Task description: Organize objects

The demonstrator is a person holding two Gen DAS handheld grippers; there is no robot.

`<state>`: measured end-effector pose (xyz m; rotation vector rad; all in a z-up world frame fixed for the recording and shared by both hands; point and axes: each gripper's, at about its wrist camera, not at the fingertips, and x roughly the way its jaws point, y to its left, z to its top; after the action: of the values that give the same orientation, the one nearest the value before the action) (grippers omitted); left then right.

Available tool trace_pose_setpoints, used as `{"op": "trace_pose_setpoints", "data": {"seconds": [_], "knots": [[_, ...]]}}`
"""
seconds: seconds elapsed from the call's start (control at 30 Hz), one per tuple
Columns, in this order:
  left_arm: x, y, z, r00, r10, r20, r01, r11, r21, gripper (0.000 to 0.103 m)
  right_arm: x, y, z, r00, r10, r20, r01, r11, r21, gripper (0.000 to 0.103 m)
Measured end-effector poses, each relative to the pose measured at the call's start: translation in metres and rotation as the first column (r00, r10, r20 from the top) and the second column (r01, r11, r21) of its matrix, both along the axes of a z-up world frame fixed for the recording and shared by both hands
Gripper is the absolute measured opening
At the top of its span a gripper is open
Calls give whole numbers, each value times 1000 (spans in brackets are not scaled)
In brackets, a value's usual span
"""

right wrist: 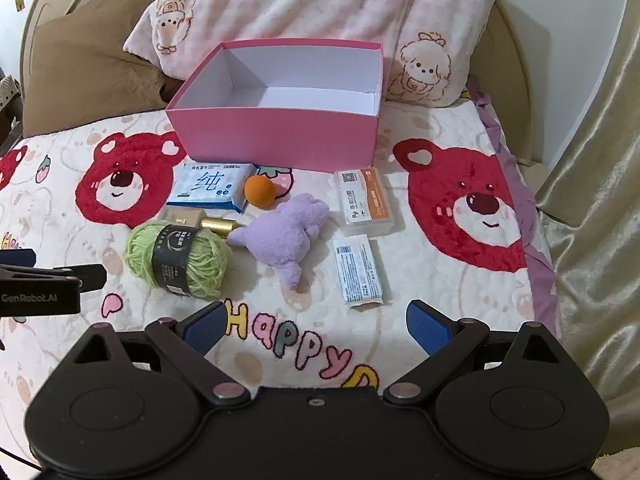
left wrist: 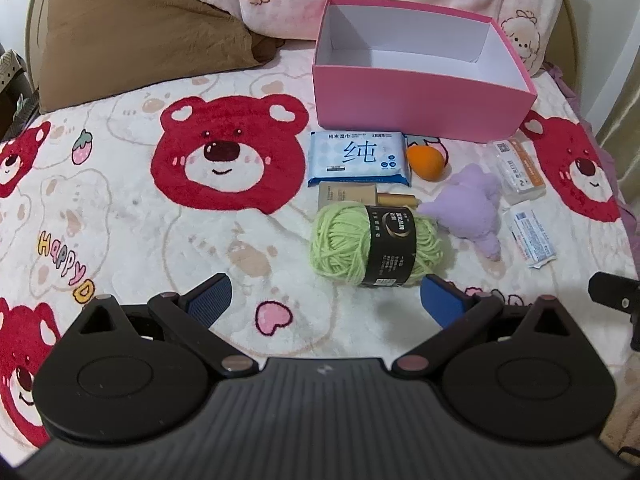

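An open pink box (left wrist: pixel 416 100) (right wrist: pixel 276 136) stands on the bed with a bare white inside. In front of it lie a blue wet-wipes pack (left wrist: pixel 358 158) (right wrist: pixel 210 186), an orange ball (left wrist: pixel 425 162) (right wrist: pixel 260 191), a purple plush toy (left wrist: pixel 468 208) (right wrist: pixel 286 238), a green yarn ball (left wrist: pixel 376 244) (right wrist: pixel 178 258), a beige box with a gold tube (left wrist: pixel 372 198) (right wrist: pixel 218 224) and two small white packets (left wrist: pixel 518 170) (right wrist: pixel 360 272). My left gripper (left wrist: pixel 326 300) hangs open just short of the yarn. My right gripper (right wrist: pixel 316 326) is open over the blanket, holding nothing.
The bed is covered by a white blanket (left wrist: pixel 120 220) printed with red bears. A brown pillow (left wrist: pixel 132 32) and pink patterned pillows (right wrist: pixel 304 4) lie behind the box. A gold curtain (right wrist: pixel 596 184) hangs at the right edge of the bed.
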<state>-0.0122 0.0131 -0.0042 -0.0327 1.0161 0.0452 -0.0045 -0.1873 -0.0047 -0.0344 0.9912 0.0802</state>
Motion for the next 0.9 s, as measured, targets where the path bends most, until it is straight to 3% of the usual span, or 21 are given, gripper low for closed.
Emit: {"op": "trace_pose_setpoints", "data": {"seconds": [0.9], "knots": [[-4, -3, 1, 1000, -15, 7, 15, 1000, 7, 102, 3, -2, -6, 1000, 0, -15, 0, 1000, 0, 98]]}}
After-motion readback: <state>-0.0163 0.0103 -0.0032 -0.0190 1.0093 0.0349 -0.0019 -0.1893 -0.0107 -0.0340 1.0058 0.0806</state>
